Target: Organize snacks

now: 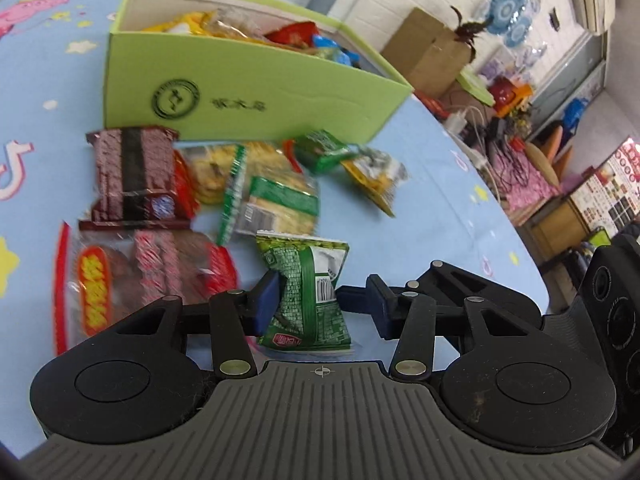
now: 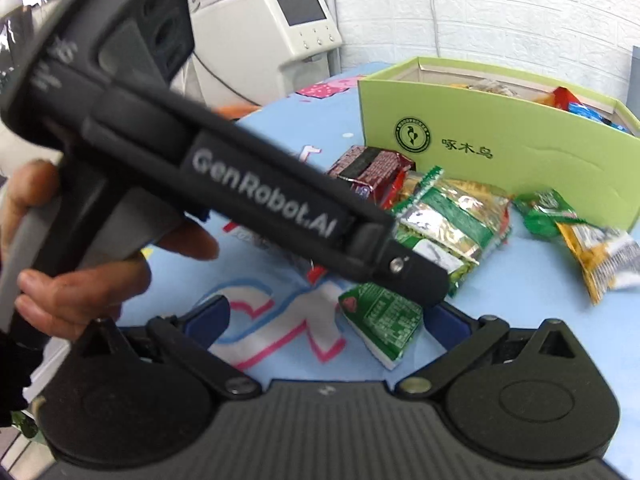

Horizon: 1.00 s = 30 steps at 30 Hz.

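Left wrist: L jaws pinching crinkly green foil packet (image 1: 306, 296) (waist squeezed); R jaws apart, empty.

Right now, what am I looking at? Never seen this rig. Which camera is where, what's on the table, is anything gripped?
There is no robot arm. A person holds a hand-operated two-finger gripper in each hand, and each gripper carries a fisheye camera that looks forward along its fingers.

The left wrist view shows the left gripper. Its blue pads pinch a small green snack packet, which is creased at the waist.

The right wrist view shows the right gripper, open and empty. The black tool crossing that picture is the left gripper seen from the side, held by the person's hand.

On the blue cartoon tablecloth lie loose snacks: a dark red wafer pack, green cracker packs and a yellow packet. Behind them stands a green box, already partly filled with snacks.
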{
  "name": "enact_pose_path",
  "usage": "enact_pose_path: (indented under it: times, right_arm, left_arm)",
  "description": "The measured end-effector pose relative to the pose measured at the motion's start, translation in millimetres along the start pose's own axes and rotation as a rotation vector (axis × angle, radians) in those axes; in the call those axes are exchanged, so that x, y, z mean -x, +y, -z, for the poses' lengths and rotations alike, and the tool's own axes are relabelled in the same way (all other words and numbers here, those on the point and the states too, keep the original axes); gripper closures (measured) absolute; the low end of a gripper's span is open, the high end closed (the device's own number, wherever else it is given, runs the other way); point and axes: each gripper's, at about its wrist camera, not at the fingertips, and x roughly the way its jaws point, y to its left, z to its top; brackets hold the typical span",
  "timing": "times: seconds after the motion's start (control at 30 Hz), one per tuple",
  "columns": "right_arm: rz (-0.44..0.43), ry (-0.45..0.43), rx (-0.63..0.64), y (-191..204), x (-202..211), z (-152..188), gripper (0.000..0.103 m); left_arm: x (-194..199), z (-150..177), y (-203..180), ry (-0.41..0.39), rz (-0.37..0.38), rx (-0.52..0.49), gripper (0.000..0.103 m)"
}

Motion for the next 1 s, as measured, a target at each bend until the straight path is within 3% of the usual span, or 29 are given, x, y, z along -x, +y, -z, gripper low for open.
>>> enact_pose_path:
  times: [0.27, 0.4, 0.5, 0.63, 0.73, 0.87, 1.0]
  right_arm:
    - [0.076, -0.01, -0.098, -14, 57, 40, 0.001]
    - [0.01, -0.031, -0.21, -14, 69, 58, 0.001]
    - [0.066, -0.034, -0.183, -10, 74, 65, 0.0]
    - [0.131, -0.071, -0.177, -17, 94, 68, 0.0]
    - [0.16, -0.104, -0.2, -29, 103, 68, 0.0]
    - [0.198, -0.08, -0.244, -49, 89, 66, 0.0]
    - [0.242, -0.038, -0.134, -54, 75, 60, 0.0]
  left_arm:
    - [-26, 15, -56, 0.038, 0.088, -0.055, 0.065]
    - [-49, 1, -85, 0.081, 0.105, -0.167, 0.063]
    - [-44, -7, -92, 0.045, 0.033, -0.196, 0.065]
    - [-7, -6, -79, -0.079, -0.036, -0.168, 0.051]
    - [11, 4, -63, -0.121, -0.083, -0.119, 0.05]
    - [29, 17, -46, -0.162, -0.161, -0.064, 0.048]
    - [53, 27, -30, -0.213, -0.283, -0.058, 0.041]
